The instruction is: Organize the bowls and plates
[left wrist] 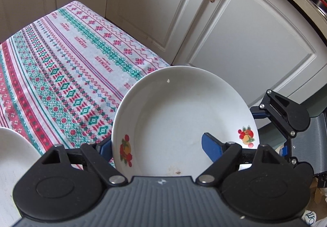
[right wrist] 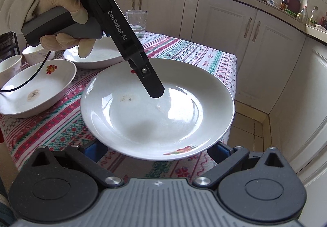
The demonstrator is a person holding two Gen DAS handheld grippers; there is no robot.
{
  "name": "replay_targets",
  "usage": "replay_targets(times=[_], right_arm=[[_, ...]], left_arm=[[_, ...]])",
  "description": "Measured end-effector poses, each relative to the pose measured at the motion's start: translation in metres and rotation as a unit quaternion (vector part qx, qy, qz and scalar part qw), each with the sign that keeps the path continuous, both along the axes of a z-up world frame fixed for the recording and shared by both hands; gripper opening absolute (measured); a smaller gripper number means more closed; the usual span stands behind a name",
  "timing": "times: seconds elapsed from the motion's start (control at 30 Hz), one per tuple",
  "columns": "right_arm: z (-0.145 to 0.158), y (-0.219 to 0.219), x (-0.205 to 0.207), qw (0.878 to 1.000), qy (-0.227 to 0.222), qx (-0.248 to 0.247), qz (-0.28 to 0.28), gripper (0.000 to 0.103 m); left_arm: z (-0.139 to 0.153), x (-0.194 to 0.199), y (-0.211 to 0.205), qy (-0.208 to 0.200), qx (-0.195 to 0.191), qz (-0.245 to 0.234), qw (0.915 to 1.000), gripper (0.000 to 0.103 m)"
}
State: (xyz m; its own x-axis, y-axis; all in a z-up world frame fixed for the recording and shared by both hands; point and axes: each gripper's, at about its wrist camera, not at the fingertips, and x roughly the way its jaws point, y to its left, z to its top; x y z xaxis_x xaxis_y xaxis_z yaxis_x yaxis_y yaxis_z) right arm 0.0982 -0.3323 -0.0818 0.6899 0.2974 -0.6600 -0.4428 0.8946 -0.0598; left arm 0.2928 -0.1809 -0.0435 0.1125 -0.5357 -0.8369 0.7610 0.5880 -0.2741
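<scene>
A white deep plate with fruit decals [left wrist: 184, 122] [right wrist: 157, 110] is held above the patterned tablecloth [left wrist: 61, 59]. My left gripper [left wrist: 157, 149] is shut on its rim, one blue finger [left wrist: 212, 149] inside the plate and one [left wrist: 105, 146] outside; in the right wrist view its black tip [right wrist: 153, 85] reaches into the plate. My right gripper [right wrist: 157, 151] is open, its blue fingers [right wrist: 94, 149] spread on either side under the plate's near rim. It also shows in the left wrist view [left wrist: 286, 118] beyond the plate.
Another fruit-decal plate [right wrist: 36, 88], a plain white plate [right wrist: 98, 53], two small bowls [right wrist: 12, 65] and a glass [right wrist: 137, 22] stand on the table further left and back. White cabinets [left wrist: 245, 32] line the far side. The table edge [right wrist: 233, 83] drops to the tiled floor.
</scene>
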Motion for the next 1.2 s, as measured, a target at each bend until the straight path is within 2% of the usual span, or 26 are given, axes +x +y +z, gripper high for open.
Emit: replay_targets(times=[0.4,0.87,1.03,1.2], right_arm=[[-0.009,-0.008,0.021,1.0,0.01,0.0,-0.003,0.103],[-0.011,-0.006,0.024,1.0,0.01,-0.003,-0.015,0.103],[-0.01,-0.006,0.022,1.0,0.01,-0.003,-0.016,0.103],[-0.003,-0.01,0.012,1.0,0.004,0.0,-0.024,0.103]], left_arm=[[-0.013,0.017,-0.011,-0.002,0.002,0.013,0.9999,0.086],[-0.017,0.02,-0.013,-0.011,0.008,0.016,0.9998,0.085],[-0.014,0.012,-0.012,-0.038,0.011,0.011,0.9991,0.087],[0.002,-0.003,-0.005,-0.08,0.009,0.012,0.9967,0.09]])
